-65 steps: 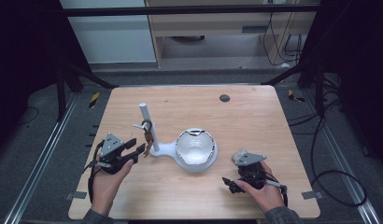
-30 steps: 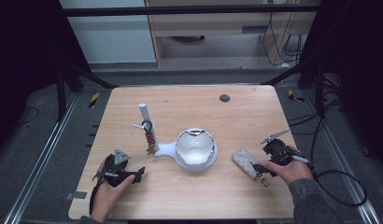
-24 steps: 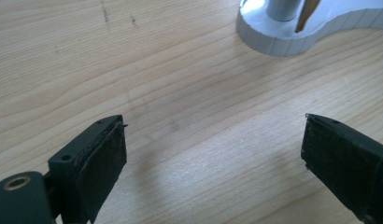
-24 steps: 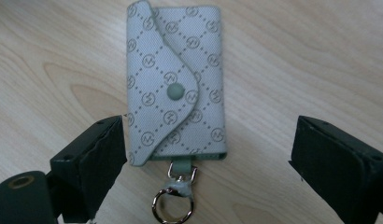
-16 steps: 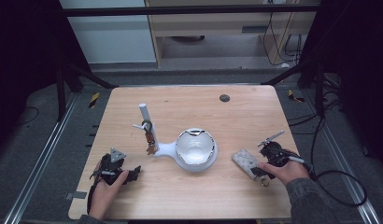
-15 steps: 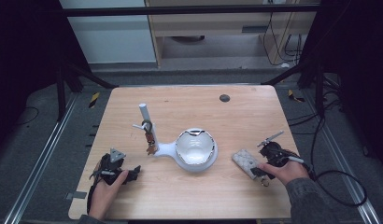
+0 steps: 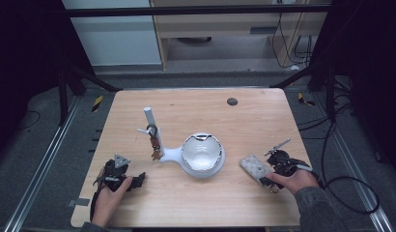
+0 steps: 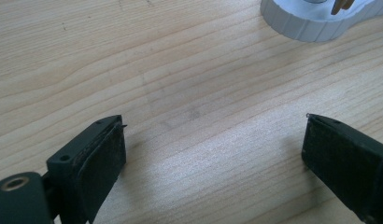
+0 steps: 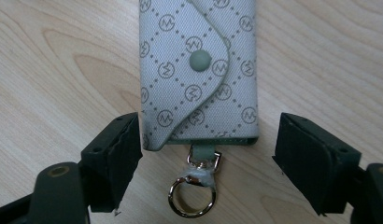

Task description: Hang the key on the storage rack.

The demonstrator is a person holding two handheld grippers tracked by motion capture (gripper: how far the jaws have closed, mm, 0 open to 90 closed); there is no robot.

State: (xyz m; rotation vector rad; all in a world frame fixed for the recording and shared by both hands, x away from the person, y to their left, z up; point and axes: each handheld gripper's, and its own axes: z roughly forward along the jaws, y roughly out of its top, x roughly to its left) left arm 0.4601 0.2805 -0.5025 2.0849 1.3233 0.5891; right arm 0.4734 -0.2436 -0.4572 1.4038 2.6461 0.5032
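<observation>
A grey patterned key pouch (image 7: 253,166) lies flat on the wooden table (image 7: 196,104), right of a white bowl-shaped stand (image 7: 202,170). Its snap flap and gold ring (image 9: 191,200) point at my right gripper (image 9: 207,129). That gripper's (image 7: 266,175) jaws have just been closing and bracket the pouch's (image 9: 199,70) ring end. One pad meets its edge and a gap remains at the other. My left gripper (image 7: 136,180) rests at the near left, open over bare wood (image 8: 213,140).
The stand has a thin white post (image 7: 148,118) with small trinkets hanging from its hooks (image 7: 155,145). Its ribbed base (image 8: 311,23) lies ahead of the left gripper. A dark round spot (image 7: 232,101) marks the table's far side. Metal frame rails run along both sides.
Since the earliest frame the left hand has drawn back to the near left edge and the right hand has shifted rightward beside the pouch. Over the last half second neither hand shifted visibly.
</observation>
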